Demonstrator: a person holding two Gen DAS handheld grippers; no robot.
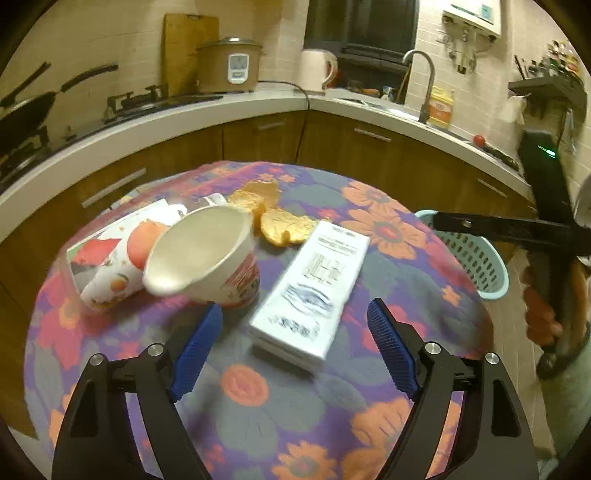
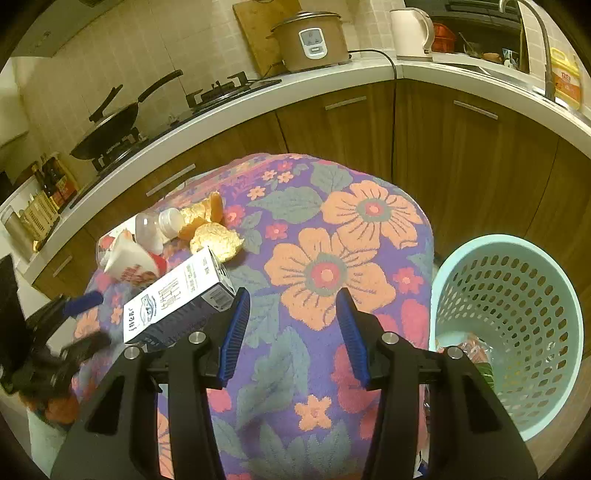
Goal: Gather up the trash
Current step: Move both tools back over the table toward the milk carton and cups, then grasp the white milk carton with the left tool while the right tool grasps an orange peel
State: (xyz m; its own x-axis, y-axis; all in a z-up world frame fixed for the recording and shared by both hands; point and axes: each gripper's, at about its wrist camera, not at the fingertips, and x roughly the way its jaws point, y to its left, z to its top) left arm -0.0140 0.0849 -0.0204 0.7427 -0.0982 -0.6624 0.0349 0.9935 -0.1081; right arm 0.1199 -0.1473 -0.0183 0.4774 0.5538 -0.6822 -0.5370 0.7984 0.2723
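A white milk carton [image 1: 310,288] lies flat on the flowered tablecloth [image 1: 258,398]. Its near end sits between the blue pads [image 1: 199,343] of my left gripper [image 1: 293,306], which is open wide and not touching it. Left of the carton, a paper cup [image 1: 207,254] lies tipped against a fruit-printed cup [image 1: 110,266]. Orange peels [image 1: 284,225] and a small plastic bottle [image 1: 214,199] lie behind. My right gripper [image 2: 291,295] hangs open over bare cloth with nothing between its fingers, the carton [image 2: 177,299] just to its left. A teal basket [image 2: 517,314] stands at the table's right.
The basket holds some wrappers [image 2: 476,354] at its bottom. Behind the table runs a curved counter [image 2: 332,88] with a wok [image 2: 110,129], rice cooker [image 2: 314,37], kettle [image 2: 410,29] and tap [image 1: 424,81]. A hand [image 1: 543,314] holds the right gripper's handle.
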